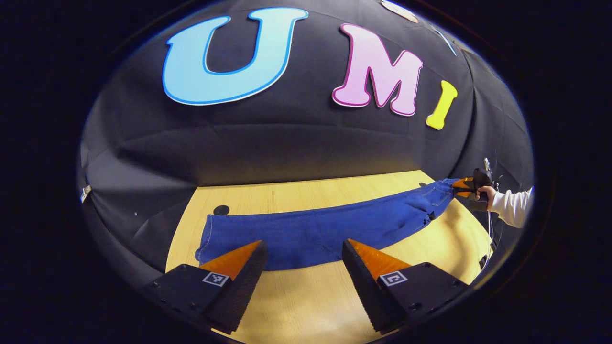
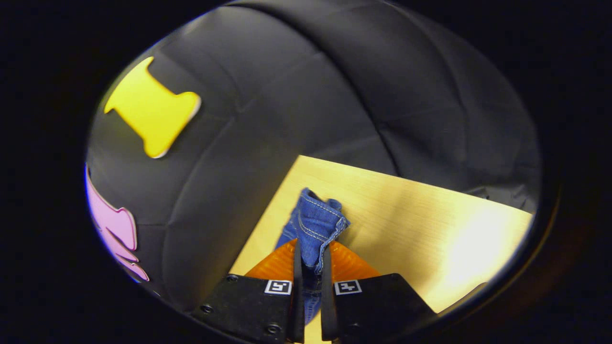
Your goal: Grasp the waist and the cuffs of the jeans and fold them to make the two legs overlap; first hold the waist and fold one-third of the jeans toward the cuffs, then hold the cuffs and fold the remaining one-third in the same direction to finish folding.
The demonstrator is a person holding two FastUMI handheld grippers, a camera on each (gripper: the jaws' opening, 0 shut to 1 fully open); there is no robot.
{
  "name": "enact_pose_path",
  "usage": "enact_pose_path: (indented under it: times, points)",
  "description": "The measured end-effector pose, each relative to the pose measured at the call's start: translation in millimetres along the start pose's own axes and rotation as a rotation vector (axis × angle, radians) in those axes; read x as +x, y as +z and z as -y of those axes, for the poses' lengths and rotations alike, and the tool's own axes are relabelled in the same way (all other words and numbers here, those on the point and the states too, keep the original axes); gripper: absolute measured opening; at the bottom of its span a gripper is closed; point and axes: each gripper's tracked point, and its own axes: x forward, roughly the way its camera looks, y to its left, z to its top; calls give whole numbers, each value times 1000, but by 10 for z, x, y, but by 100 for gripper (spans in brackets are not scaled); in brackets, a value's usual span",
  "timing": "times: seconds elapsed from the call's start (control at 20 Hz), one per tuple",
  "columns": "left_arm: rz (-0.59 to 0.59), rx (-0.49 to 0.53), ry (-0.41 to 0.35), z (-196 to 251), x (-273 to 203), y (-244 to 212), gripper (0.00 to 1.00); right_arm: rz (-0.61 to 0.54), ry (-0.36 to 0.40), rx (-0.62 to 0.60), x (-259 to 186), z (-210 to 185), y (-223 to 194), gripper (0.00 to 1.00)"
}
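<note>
Blue jeans [image 1: 325, 229] flat along table

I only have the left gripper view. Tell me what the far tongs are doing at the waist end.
Observer: The right tongs are shut on the jeans, denim bunched between both fingers.
Operator: Say how the cloth sits there.
Observer: The pinched waist edge stands up past the fingertips, over the wooden table.
Operator: Report my own tongs.
Observer: The left tongs are open, at the near edge of the flat legs, cuff end to their left.
</note>
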Motion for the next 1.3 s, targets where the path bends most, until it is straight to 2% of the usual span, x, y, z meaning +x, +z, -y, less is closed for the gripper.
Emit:
enact_pose_path:
  times: [0.2, 0.3, 0.4, 0.5, 0.6, 0.7, 0.8, 0.95, 1.0, 1.1, 1.15, 1.25, 1.3]
  points:
    - [-3, -5, 12, -235, -427, -189, 99, 47, 150, -227, -472, -1030, -161, 17]
    - [7, -1, 27, -352, -631, -230, 98, 58, 208, -343, -667, -1591, -373, 17]
    - [13, -13, 50, -487, -833, -303, 98, 70, 278, -460, -783, -2085, -688, 17]
    - [16, -63, 81, -613, -968, -398, 95, 53, 355, -575, -947, -2425, -1069, 17]
    - [31, -131, 95, -666, -1094, -468, 98, -3, 412, -671, -1061, -2614, -1506, 17]
    - [30, -189, 104, -702, -1184, -601, 97, -90, 459, -759, -1051, -2664, -2045, 17]
    - [14, -242, 123, -757, -1258, -768, 97, -191, 469, -857, -1022, -2513, -2677, 17]
    - [-8, -350, 139, -790, -1305, -932, 97, -369, 409, -960, -914, -1946, -3432, 17]
    - [-10, -380, 142, -791, -1313, -950, 97, -407, 401, -990, -940, -1814, -3549, 17]
    - [-25, -410, 146, -788, -1319, -1011, 97, -405, 406, -1045, -908, -1760, -3654, 17]
    - [-34, -412, 145, -779, -1307, -1032, 97, -422, 419, -1029, -899, -1707, -3680, 19]
    - [-48, -407, 134, -755, -1271, -1032, 97, -534, 463, -933, -1050, -1738, -3775, 50]
    - [-53, -405, 120, -735, -1224, -999, 97, -547, 475, -910, -1106, -1775, -3740, 64]
